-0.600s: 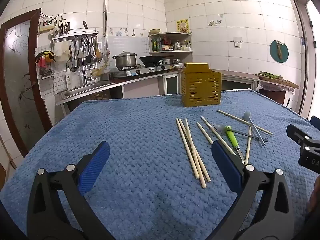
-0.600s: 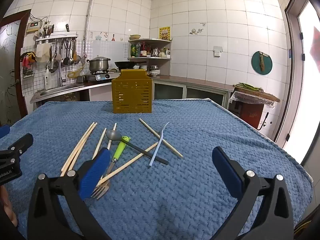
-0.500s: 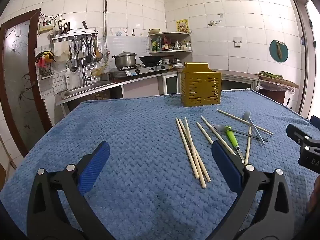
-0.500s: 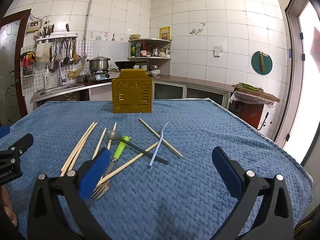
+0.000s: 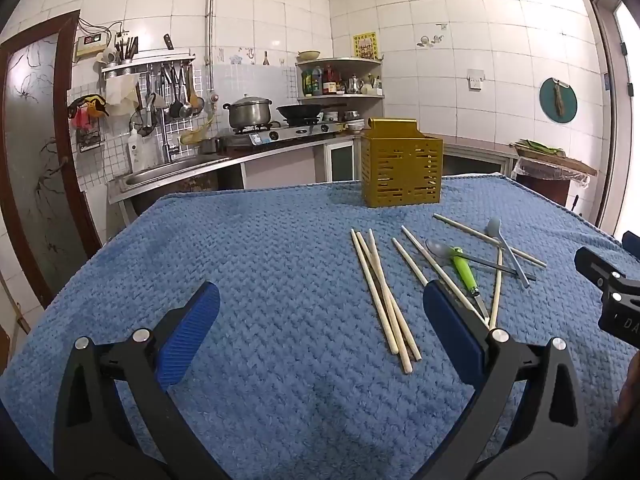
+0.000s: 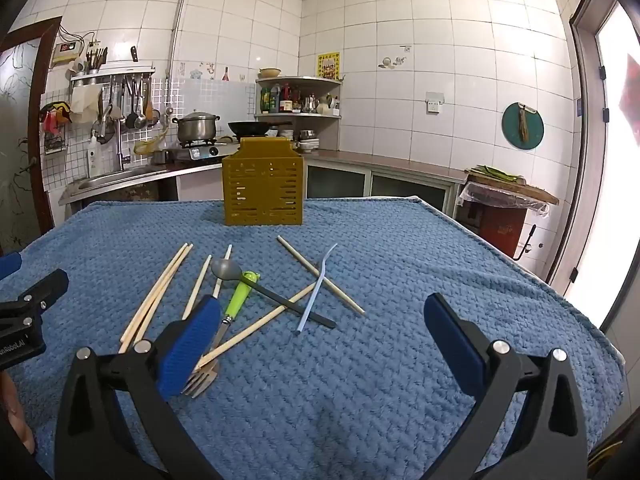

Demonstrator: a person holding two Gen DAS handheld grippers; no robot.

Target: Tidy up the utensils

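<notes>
A yellow slotted utensil holder [image 5: 401, 174] [image 6: 263, 191] stands upright at the far side of the blue cloth. Several wooden chopsticks [image 5: 384, 298] [image 6: 158, 294] lie loose in front of it. Among them lie a green-handled fork [image 6: 230, 314] [image 5: 464, 271], a grey spoon with a dark handle [image 6: 228, 270] [image 5: 438, 249] and a pale blue spoon [image 6: 316, 292] [image 5: 506, 248]. My left gripper [image 5: 320, 332] is open and empty, left of the pile. My right gripper [image 6: 320, 336] is open and empty, low over the cloth near the fork.
The blue textured cloth [image 5: 240, 248] covers the whole table. Its right edge [image 6: 560, 296] drops off near a door. A kitchen counter with sink, stove and pot [image 5: 248, 114] stands behind the table. The other gripper's body shows at the view's edge [image 5: 612, 300] [image 6: 24, 312].
</notes>
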